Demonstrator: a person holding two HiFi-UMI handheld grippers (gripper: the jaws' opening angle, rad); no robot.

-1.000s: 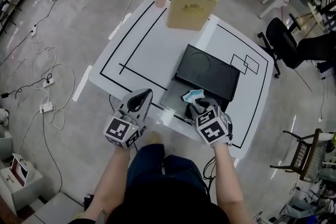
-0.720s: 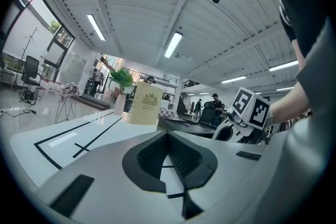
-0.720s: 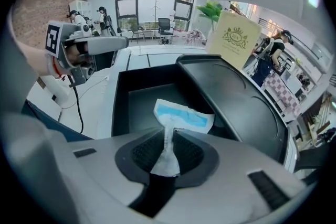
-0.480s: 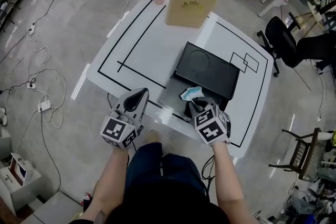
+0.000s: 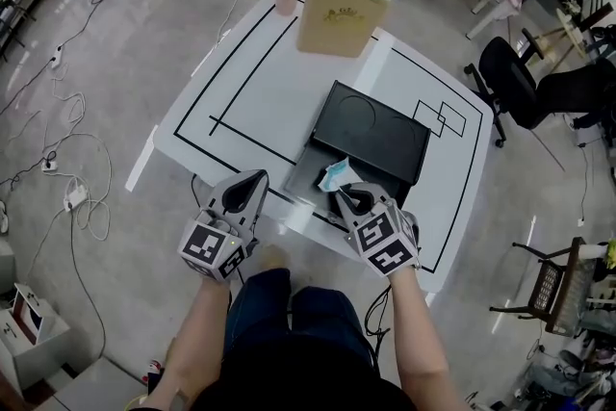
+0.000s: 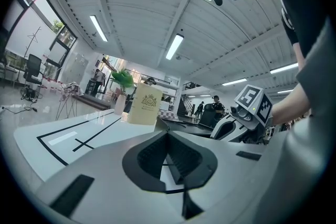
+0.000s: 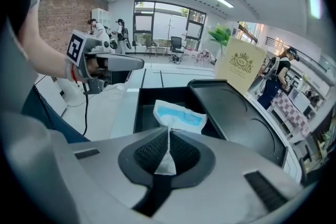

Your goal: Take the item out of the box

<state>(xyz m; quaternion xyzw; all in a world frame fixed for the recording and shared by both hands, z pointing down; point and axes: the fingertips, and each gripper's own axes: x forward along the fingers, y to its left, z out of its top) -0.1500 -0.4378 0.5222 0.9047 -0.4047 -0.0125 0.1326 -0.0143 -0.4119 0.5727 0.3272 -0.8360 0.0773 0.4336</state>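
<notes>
**Q:** Where is the item, and who has it?

**A:** My right gripper (image 5: 340,197) has it. Its jaws are clenched on one thin edge of the blue-and-white packet (image 5: 334,174), which hangs just above the open tray of the black box (image 5: 300,180), near its front wall.

**Q:** How would you finish the lift cleanly?

**A:** I'd grip firmly, since only a narrow strip sits in the jaws. I'd rise straight up until the packet clears the wall, then carry it over bare table (image 5: 260,91).

**Q:** And your arms?

**A:** My right forearm reaches forward, marker cube up and jaws pointing away from me. My left gripper (image 5: 252,184) waits at the table's near edge, left of the box, jaws pressed together on nothing.
</notes>
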